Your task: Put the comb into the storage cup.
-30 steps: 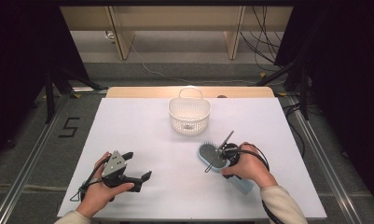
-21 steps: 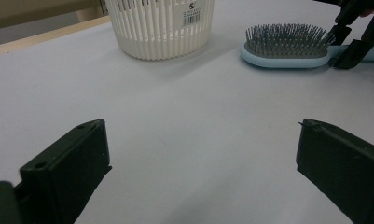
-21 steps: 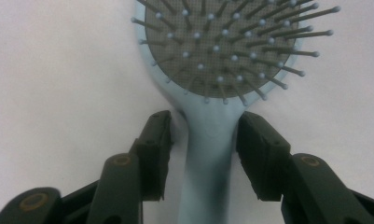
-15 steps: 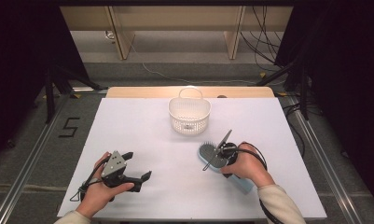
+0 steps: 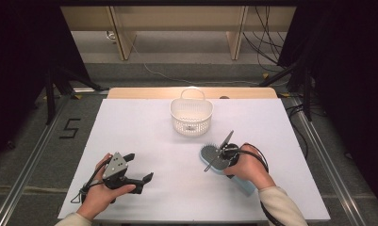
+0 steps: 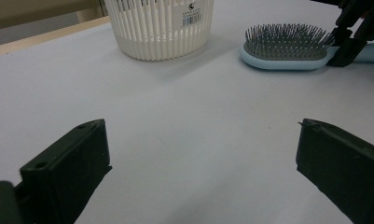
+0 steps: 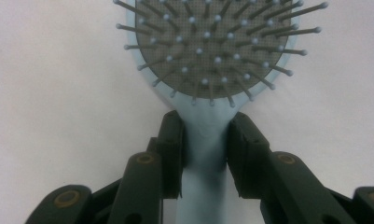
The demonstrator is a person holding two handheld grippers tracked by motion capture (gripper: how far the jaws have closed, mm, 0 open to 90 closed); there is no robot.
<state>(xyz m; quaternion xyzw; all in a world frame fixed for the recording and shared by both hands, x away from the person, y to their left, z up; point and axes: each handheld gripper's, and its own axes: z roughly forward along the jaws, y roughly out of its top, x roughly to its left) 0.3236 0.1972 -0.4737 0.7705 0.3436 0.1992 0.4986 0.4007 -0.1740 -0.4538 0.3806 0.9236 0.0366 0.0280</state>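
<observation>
a white label with a barcode (image 6: pixel 191 16) sits on the slatted wall of the white basket (image 6: pixel 147 32); its small print and the dark logo above the bars are too small to read. on the floor (image 5: pixel 36 141) beside the table's left edge, a dark mark (image 5: pixel 70 128) reads as the numeral 5.

Your high view looks down and forward over the whole table (image 5: pixel 144 141). The left gripper view sits low, facing the basket (image 6: pixel 159 28) and brush (image 6: pixel 287 49). The right gripper view's probably nearest, tight above that same brush (image 7: pixel 208 51).
</observation>
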